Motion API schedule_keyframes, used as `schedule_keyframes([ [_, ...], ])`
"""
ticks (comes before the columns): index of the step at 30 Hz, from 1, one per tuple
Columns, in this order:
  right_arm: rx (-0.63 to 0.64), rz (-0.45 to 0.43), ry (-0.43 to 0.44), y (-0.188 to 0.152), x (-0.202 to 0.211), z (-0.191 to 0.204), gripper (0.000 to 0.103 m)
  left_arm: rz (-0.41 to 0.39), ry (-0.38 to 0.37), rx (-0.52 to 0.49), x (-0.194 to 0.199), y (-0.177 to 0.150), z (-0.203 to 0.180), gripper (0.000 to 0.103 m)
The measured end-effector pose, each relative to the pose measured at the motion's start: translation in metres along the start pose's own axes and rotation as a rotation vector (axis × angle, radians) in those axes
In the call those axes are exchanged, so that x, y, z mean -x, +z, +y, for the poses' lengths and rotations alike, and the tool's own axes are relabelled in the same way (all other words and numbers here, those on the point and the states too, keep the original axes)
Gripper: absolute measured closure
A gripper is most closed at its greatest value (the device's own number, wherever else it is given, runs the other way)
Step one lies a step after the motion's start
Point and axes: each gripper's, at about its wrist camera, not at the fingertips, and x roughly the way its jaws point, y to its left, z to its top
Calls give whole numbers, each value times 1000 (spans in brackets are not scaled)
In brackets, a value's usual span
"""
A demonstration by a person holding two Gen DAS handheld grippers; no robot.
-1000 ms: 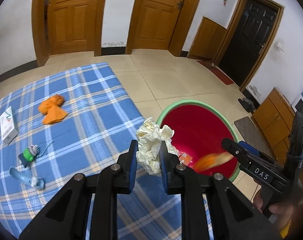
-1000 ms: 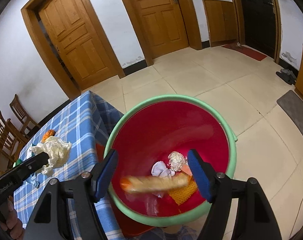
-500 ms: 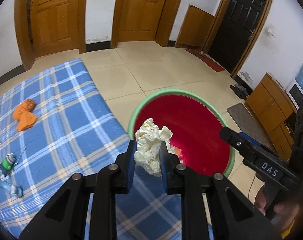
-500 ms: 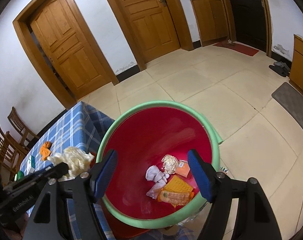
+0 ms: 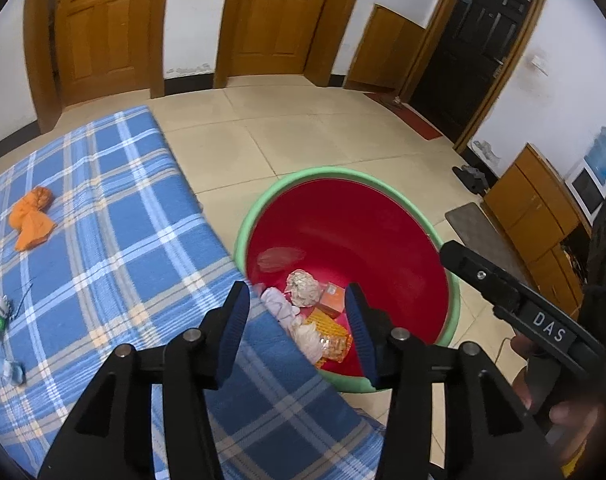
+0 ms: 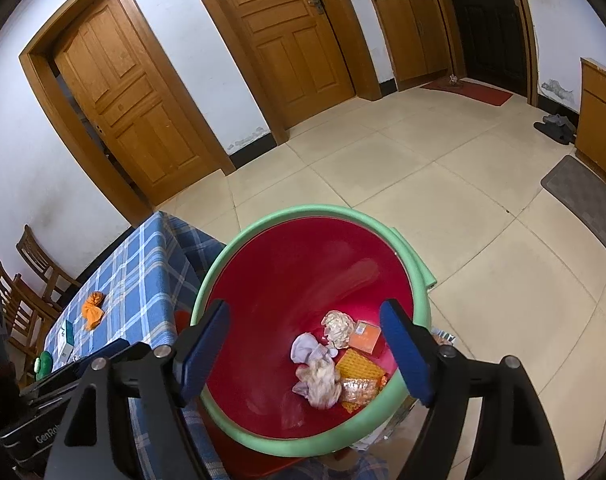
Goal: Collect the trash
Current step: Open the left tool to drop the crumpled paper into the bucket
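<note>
The left gripper (image 5: 297, 322) has jaws opening, nothing between them; the right gripper (image 6: 305, 354) gapes wide, empty. Crumpled soft paper (image 6: 321, 380) lies inside the round red basin (image 6: 287, 280).

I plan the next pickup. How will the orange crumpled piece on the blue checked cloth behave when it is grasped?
The orange crumpled piece looks soft and wrinkled, so it will probably flop and squash rather than hold its shape. It seems thin, so likely light. It lies flat on the checked cloth, so rolling seems unlikely.
</note>
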Motion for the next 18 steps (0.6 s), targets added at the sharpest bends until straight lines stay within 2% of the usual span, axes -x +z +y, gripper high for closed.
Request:
schedule_keyframes([
  [18, 30, 25, 44, -7, -1, 20, 17, -69, 137, 214, 47, -24, 83, 49],
])
